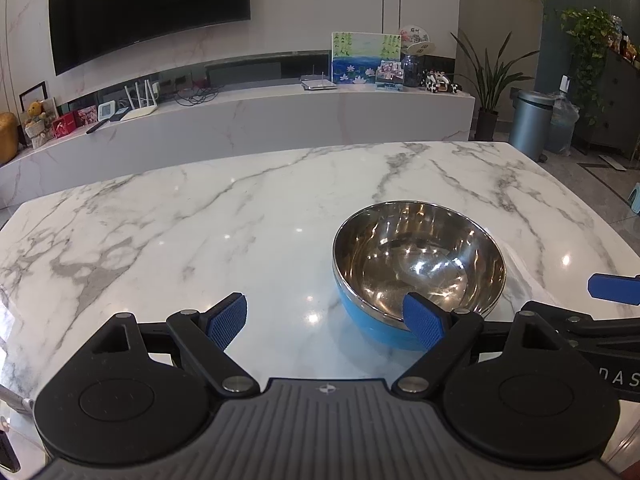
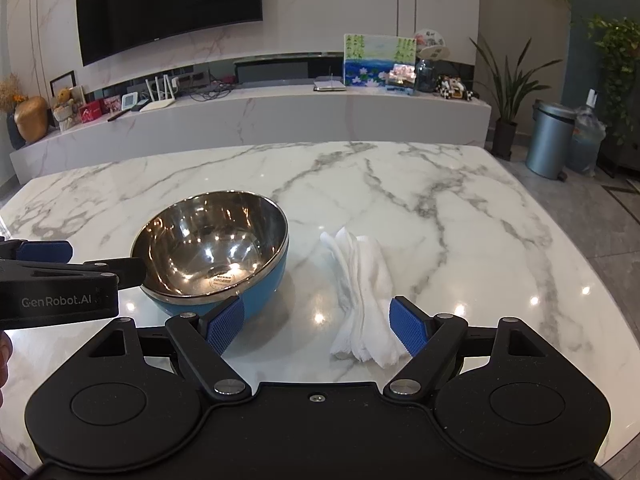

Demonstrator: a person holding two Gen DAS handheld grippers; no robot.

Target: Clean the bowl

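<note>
A steel-lined blue bowl (image 2: 212,256) sits near the table's (image 2: 460,216) front edge, a folded white paper towel (image 2: 362,292) just beside it. Both the left gripper (image 1: 326,322) and right gripper (image 2: 318,322) hover open and empty; cleaning appears not yet begun. Next, the right likely must close on the towel while the left steadies the bowl.

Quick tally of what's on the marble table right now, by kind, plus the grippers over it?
Bowl (steel inside, blue outside): 1
Stack of white paper napkins: 1
Grippers, both open and holding nothing: 2, the left gripper near the bowl, the right gripper near the napkins
Total: 4
</note>
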